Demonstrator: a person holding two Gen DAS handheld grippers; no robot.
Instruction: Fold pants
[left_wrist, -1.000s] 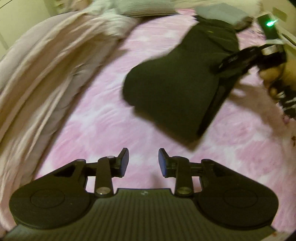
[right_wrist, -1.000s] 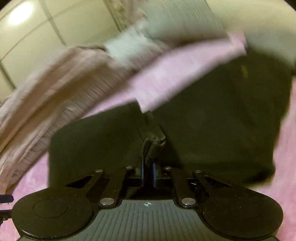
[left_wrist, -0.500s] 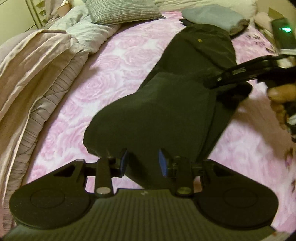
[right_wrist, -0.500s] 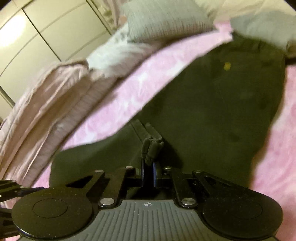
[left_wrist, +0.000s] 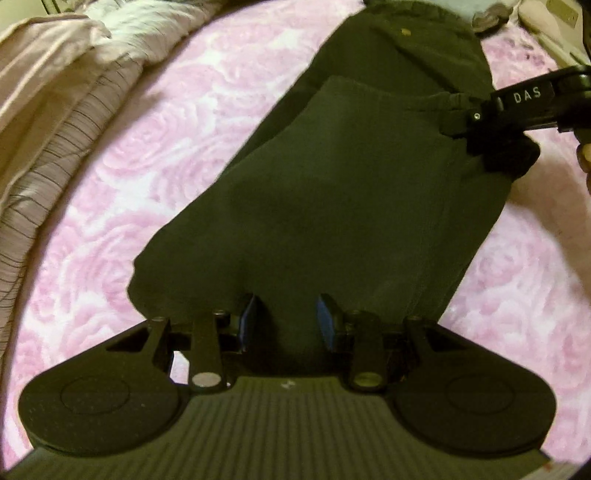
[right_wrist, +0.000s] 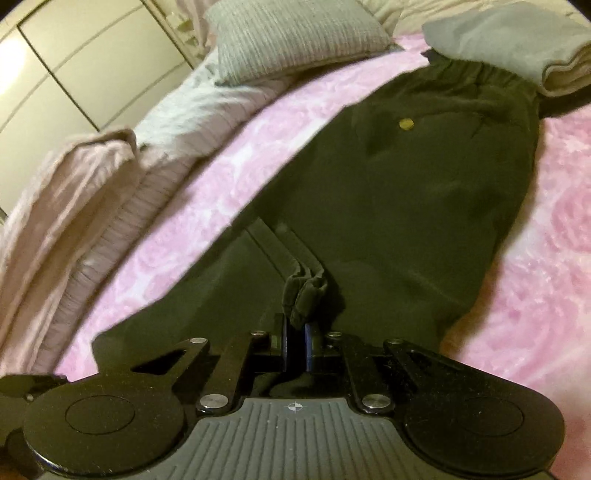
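1. Bed (left_wrist: 155, 155): covered with a pink rose-patterned sheet; it fills the middle of both views and carries everything listed below.
2. Cupboard doors (right_wrist: 55, 66): pale panels, upper left of the right wrist view.
3. Duvet (left_wrist: 48, 96): beige and striped, bunched along the left edge of the frame, beside the pants but not touching them.
4. Pillow (right_wrist: 295, 33): grey, ribbed, at the top centre of the right wrist view.
5. Folded grey cloth (right_wrist: 517, 40): upper right of the right wrist view, resting against the waistband end of the pants.
6. Pants (left_wrist: 351, 192): dark, lying lengthwise up the middle of the frame on the sheet, waistband at the top. The leg end is doubled back over the upper part. A small gold button (right_wrist: 406, 123) shows near the waistband.
7. Left hand-held gripper (left_wrist: 286, 321): bottom centre of its own view, released, blue pads (left_wrist: 248, 321) spread apart over the near fold of the pants with nothing between them.
8. Right hand-held gripper (right_wrist: 295, 349): clenched on a bunched cuff of the pants. In the left wrist view it enters from the upper right, marked "DAS".
9. Person's fingers (left_wrist: 585, 162): partly visible at the right edge of the left wrist view.
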